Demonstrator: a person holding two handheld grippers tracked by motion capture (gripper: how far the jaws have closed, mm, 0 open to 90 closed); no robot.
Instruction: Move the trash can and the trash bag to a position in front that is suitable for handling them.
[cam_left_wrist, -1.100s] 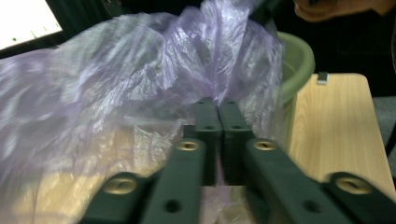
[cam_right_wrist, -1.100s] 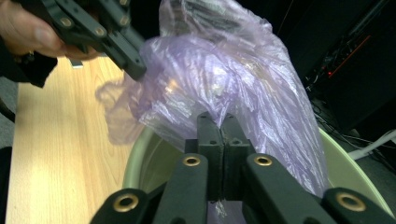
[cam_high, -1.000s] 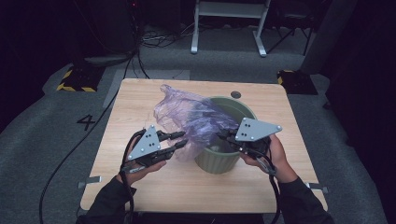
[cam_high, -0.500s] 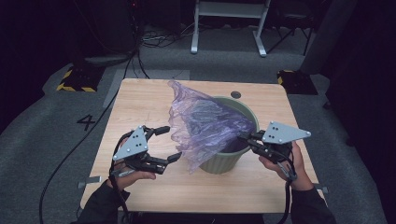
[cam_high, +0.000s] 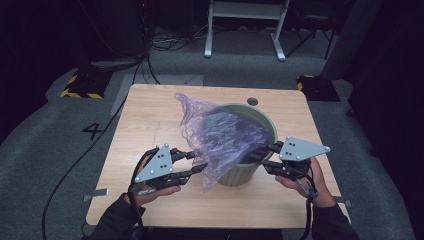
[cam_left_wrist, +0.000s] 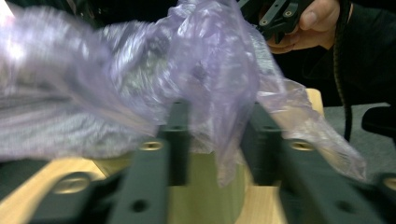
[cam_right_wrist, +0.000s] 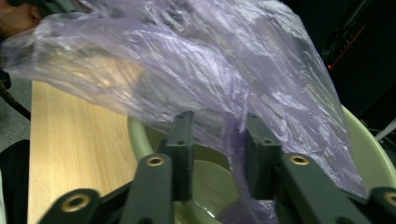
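**Purple bag draped over green bin, a claw at each side**

Nearest, at the front of the wooden surface (cam_high: 150, 120): left claw (cam_high: 196, 161), jaws just closing with a fold of thin purple bag (cam_high: 220, 135) between them, apparently not yet pinched. Opposite, right claw (cam_high: 260, 152), jaws just opening, parted around the film at the bin's rim, not clamping. Between them: green bin (cam_high: 240, 172), standing upright, the bag spilling over its near-left edge and partly inside. Farther back: grey floor, cables, a white frame.
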